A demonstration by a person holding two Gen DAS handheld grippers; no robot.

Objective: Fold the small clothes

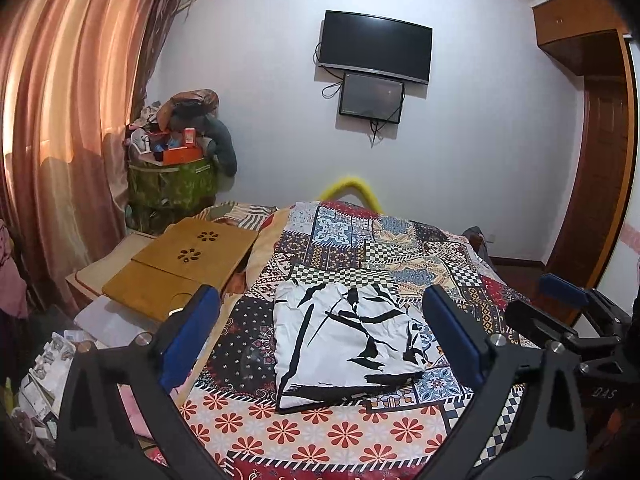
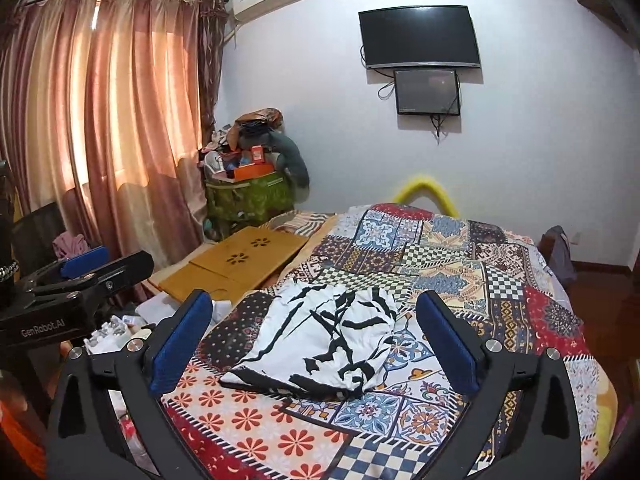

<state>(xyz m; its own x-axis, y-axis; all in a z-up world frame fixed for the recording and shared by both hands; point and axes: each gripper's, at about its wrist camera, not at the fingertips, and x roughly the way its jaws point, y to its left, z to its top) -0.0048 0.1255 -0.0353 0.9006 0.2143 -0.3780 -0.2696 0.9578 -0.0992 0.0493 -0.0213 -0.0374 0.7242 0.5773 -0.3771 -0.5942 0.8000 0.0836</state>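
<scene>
1. White cloth with black streaks — the garment [image 1: 344, 344] lies on the patchwork bedspread [image 1: 320, 432] in the left wrist view, already gathered into a rough rectangle with a doubled edge along its near side. It sits between the two blue pads of the left gripper [image 1: 320, 328], whose jaws stand wide and hold nothing; the fingers hover above the bed, apart from the cloth. The right gripper [image 1: 568, 300] shows at the right edge, near the bed's side, and I cannot tell its state from here. A wooden lap desk [image 1: 188, 264] rests to the left of the bedspread.

2. Blue pads frame the same garment [image 2: 320, 336] in the right wrist view. The right gripper [image 2: 316, 336] is spread wide and empty, above the cloth and not touching it. Here the fold looks less tidy — the right side bunches and curls over, and the far edge is wrinkled. The left gripper [image 2: 88, 268] shows at the left, off the bed's edge, seemingly parted, though the angle is poor.

3. Judged from both views, at least one fold seems made. What likely remains is smoothing the bunched side and perhaps one more fold to a compact packet.
</scene>
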